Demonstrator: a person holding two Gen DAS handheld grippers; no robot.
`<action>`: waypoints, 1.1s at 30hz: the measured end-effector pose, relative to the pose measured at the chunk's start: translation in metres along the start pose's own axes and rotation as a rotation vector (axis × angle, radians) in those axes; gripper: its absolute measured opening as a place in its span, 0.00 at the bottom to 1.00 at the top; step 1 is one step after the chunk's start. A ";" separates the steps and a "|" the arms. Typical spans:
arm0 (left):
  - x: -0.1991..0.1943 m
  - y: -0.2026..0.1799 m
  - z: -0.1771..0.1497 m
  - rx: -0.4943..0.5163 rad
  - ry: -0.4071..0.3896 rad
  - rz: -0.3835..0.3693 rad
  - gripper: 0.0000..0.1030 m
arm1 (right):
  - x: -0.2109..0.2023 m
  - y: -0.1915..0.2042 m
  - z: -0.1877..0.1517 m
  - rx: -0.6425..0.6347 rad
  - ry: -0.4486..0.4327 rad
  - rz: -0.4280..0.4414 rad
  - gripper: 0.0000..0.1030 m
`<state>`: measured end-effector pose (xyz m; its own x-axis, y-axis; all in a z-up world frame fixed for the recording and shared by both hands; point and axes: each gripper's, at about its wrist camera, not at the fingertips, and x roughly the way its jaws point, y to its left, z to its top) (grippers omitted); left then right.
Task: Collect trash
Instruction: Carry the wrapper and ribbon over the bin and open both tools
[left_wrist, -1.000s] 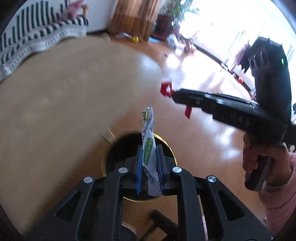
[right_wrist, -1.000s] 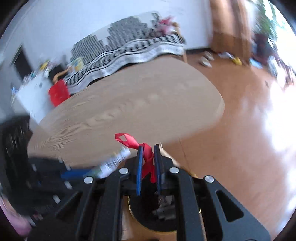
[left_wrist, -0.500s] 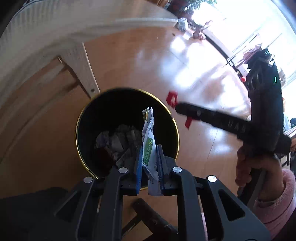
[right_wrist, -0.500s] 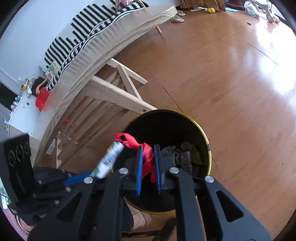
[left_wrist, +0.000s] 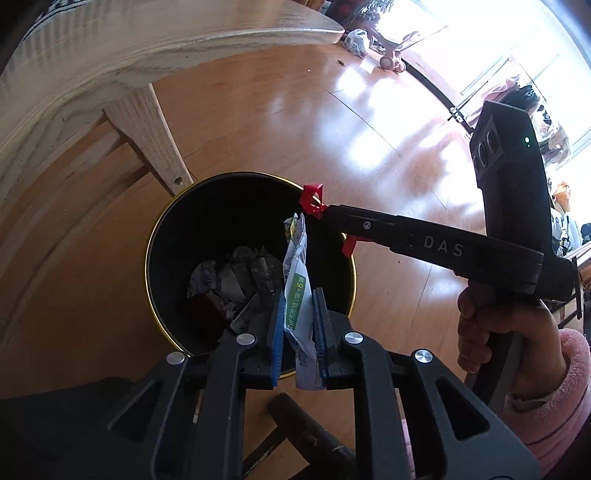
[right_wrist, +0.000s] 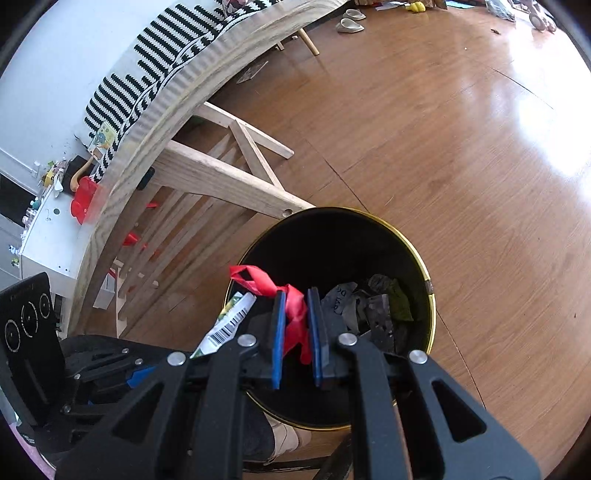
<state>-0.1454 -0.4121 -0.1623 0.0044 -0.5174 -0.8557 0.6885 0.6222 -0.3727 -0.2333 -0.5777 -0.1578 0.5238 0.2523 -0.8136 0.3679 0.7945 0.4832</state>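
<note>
Bin, black with a gold rim, stands on the floor beside a surface leg, part-filled with crumpled trash. Left claw pinches a light, limp white-green wrapper mid-length; right claw clamps a soft red scrap at its bunched middle. Both hang over the bin's mouth.

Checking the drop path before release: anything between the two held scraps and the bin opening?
Nothing visible. The white-green wrapper in the left tool and the red scrap in the right tool both hang over the open, lidless black bin. Only crumpled trash lies at its bottom.
</note>
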 end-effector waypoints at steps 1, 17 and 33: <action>0.000 0.000 0.000 0.002 0.000 -0.001 0.14 | 0.000 -0.002 0.001 -0.003 0.000 0.000 0.12; -0.028 0.000 0.002 -0.051 -0.143 -0.001 0.94 | -0.045 -0.010 0.013 0.112 -0.243 -0.259 0.93; -0.258 0.193 0.017 -0.335 -0.592 0.554 0.94 | -0.013 0.235 0.075 -0.254 -0.498 -0.354 0.93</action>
<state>-0.0014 -0.1683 -0.0078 0.7147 -0.2517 -0.6525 0.2268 0.9660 -0.1242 -0.0957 -0.4358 -0.0095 0.7195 -0.2855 -0.6331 0.4225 0.9035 0.0728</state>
